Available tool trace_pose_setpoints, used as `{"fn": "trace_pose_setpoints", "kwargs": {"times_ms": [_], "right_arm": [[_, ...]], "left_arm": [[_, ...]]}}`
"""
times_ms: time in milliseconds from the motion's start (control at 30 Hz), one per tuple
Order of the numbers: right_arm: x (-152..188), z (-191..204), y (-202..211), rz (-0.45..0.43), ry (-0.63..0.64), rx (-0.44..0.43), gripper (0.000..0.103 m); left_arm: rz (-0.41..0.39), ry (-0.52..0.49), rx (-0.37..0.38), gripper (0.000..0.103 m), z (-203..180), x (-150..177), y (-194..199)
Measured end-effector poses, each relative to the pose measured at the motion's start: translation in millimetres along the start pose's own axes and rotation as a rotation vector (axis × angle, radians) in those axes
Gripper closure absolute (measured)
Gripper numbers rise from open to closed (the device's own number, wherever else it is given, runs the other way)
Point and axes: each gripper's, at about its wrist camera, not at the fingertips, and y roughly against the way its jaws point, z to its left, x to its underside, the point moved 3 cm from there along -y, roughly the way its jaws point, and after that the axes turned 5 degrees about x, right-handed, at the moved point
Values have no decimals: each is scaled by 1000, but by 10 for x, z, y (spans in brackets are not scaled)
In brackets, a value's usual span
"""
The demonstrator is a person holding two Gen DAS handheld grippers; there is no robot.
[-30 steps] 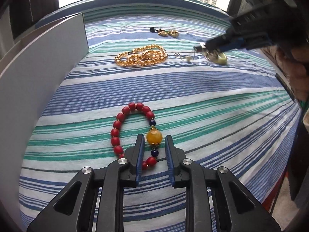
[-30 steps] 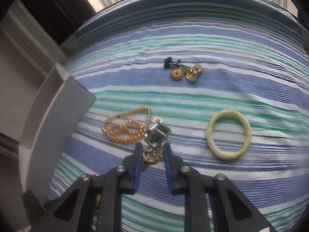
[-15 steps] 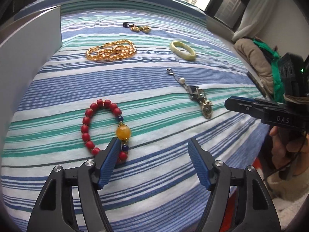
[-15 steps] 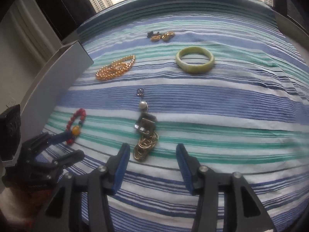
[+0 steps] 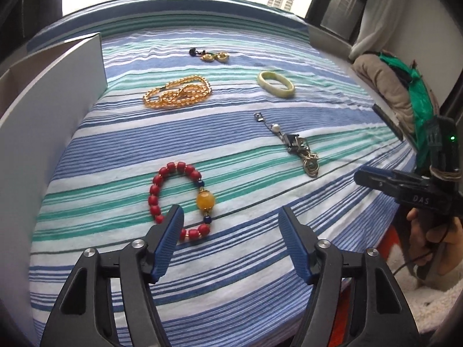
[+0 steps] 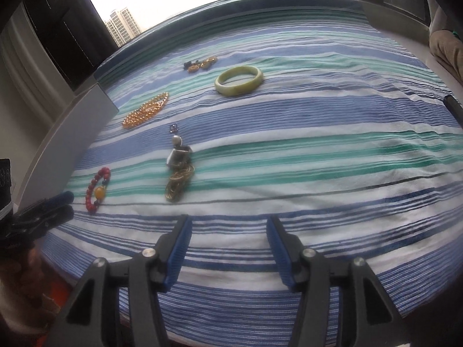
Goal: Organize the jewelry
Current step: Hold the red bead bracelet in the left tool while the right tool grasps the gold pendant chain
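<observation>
Five pieces lie on the striped cloth (image 5: 260, 283). A red bead bracelet (image 5: 176, 199) with an amber bead lies just beyond my open, empty left gripper (image 5: 231, 225). A metal chain charm (image 5: 298, 147) lies to its right; it also shows in the right wrist view (image 6: 178, 173), beyond my open, empty right gripper (image 6: 228, 231). An amber bead necklace (image 5: 176, 94), a pale green bangle (image 5: 275, 84) and gold earrings (image 5: 212, 55) lie further back. The red bracelet (image 6: 97, 186), necklace (image 6: 146, 110), bangle (image 6: 239, 80) and earrings (image 6: 201, 64) also show in the right wrist view.
A white open box (image 5: 43, 110) stands along the left edge of the cloth. A pile of beige and green fabric (image 5: 396, 92) lies at the far right. The cloth's front edge drops off just below both grippers.
Both grippers opened and let go: the left released the red bracelet, the right released the chain charm onto the cloth. Both then pulled back toward the front edge.
</observation>
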Motion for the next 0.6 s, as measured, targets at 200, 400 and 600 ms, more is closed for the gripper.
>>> {"fn": "trace_pose_setpoints", "kwargs": {"times_ms": [200,400,600], "right_arm": [[15,122,104,-32,31,-3,48],[23,148,74,-19,50,-12,48],[-145,455,-181,12,156,-47,48]], "left_arm": [[74,10,-78,57,43,-41,-325],[50,39,-143,87,121,-84,-365],[-2,219,12,88,321,-52,-240]]}}
